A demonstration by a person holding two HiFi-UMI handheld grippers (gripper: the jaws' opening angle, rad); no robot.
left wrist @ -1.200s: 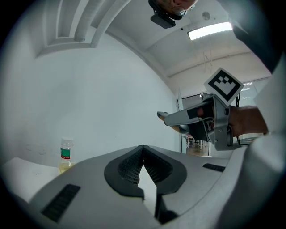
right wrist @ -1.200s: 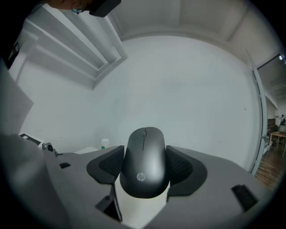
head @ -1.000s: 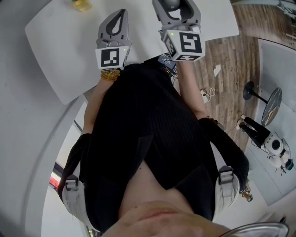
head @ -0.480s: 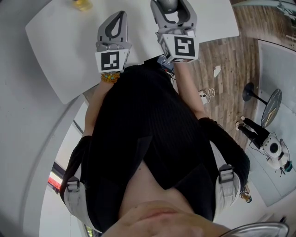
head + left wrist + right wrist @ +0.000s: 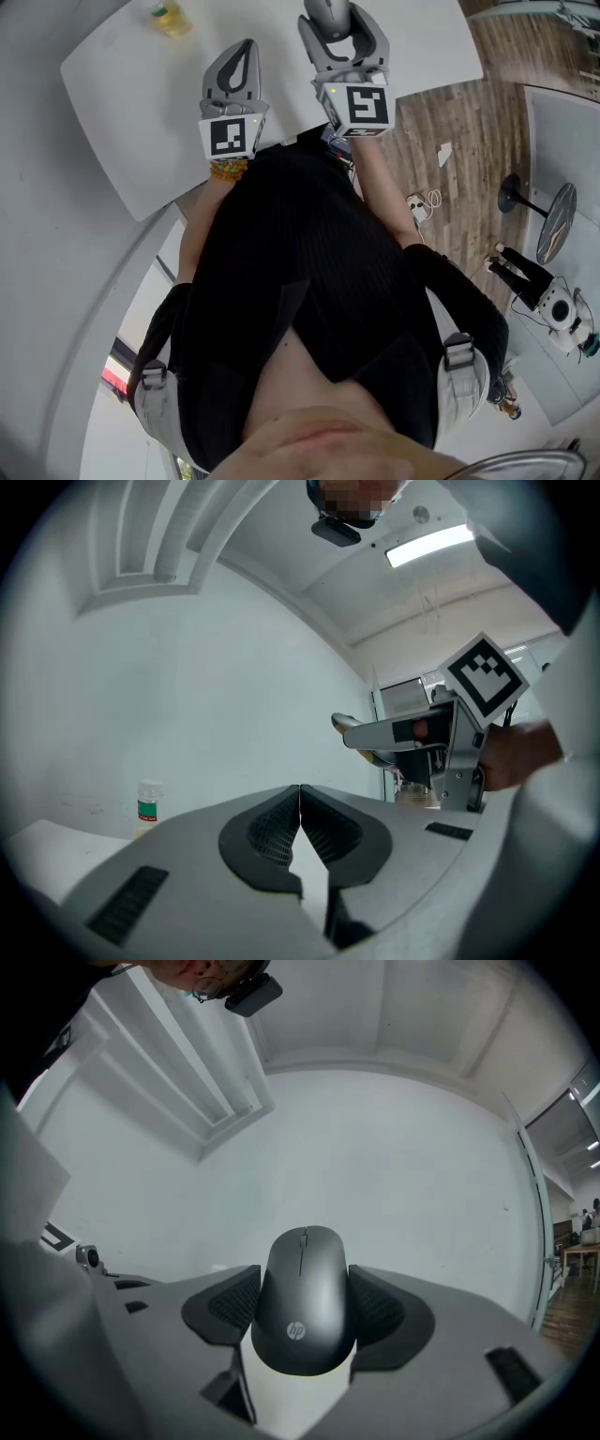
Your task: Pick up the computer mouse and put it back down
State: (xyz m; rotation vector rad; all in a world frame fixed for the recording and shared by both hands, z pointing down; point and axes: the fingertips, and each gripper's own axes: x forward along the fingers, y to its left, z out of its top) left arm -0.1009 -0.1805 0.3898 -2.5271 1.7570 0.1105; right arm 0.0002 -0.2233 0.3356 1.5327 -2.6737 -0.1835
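Right gripper (image 5: 302, 1288) clamps the mouse (image 5: 302, 1321) by its smooth sides above the table (image 5: 131, 103); any slackening or tilt could drop it; left gripper (image 5: 300, 803) sits closed, empty

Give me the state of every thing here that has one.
right gripper: shut on the computer mouse.
computer mouse: clamped by its sides, wheel end pointing away.
left gripper: shut, empty.
bottle: upright on the table, cap on.

Dark grey matte computer mouse (image 5: 304, 1302), HP logo near its rear, scroll wheel toward 12 o'clock, was clamped by both sides between right gripper (image 5: 303, 1283) jaws.
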